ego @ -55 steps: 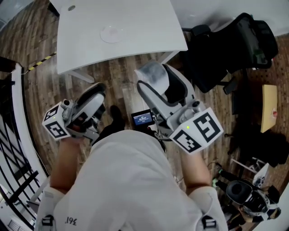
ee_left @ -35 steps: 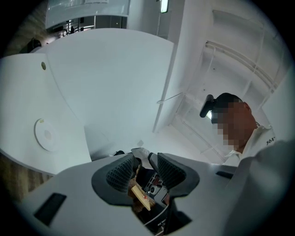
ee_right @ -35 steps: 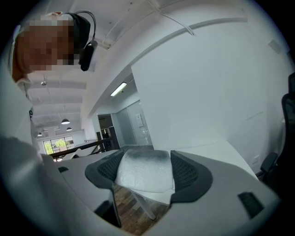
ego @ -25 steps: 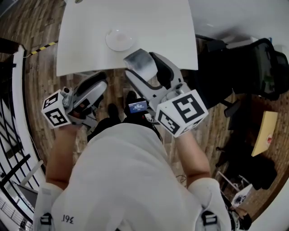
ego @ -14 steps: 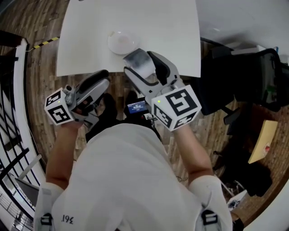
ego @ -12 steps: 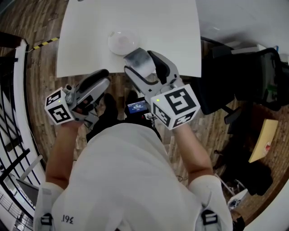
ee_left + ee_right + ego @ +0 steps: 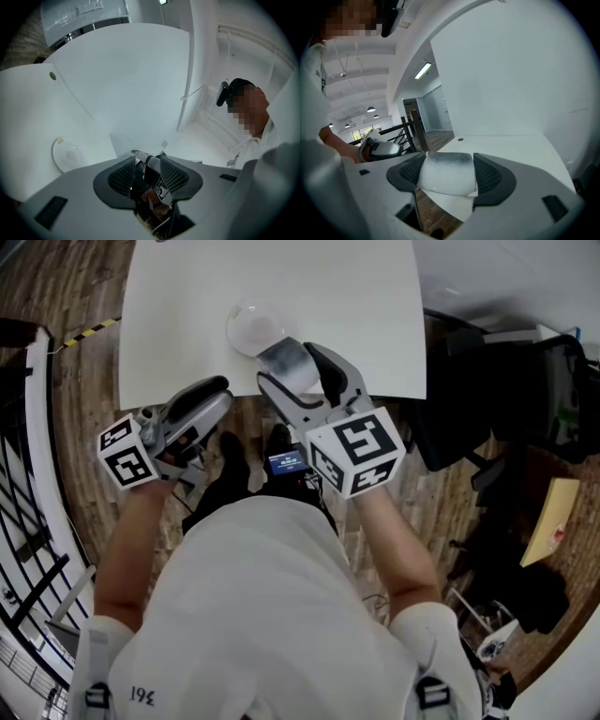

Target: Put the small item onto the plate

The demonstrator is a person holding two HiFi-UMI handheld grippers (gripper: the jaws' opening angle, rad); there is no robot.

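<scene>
Starting on the left: the left gripper hangs off the near edge of the desk, down-left of the plate and well clear of it. Its jaws sit a narrow gap apart and nothing's clamped in there, you just see floor and clutter through the slot. It's basically a spectator here, and I'd leave it parked on that side of the plate.

The plate itself is a small pale round one near the front edge of the desk, bare as far as I can see.

Right of that, the right gripper has the small item pinched between both pads. It's a pale, frosted, rounded lump that fills the gap. In the head view it sits over the plate's near-right rim, so it's at the plate but not centred. How high above the plate it is, I honestly can't tell from these angles.

My take on doing this step well: this looks like the carry-in, pretty close to the drop. I'd nudge the item a bit away from the body and to the left, so it's over the middle of the plate rather than the rim. Then come down until it's touching or nearly so before letting the jaws spread. Releasing at the rim is where I'd expect trouble, since a rounded thing like that could tip or roll off the plate onto the desk. Open slow, then lift straight up off the plate so the pads don't drag it.
</scene>
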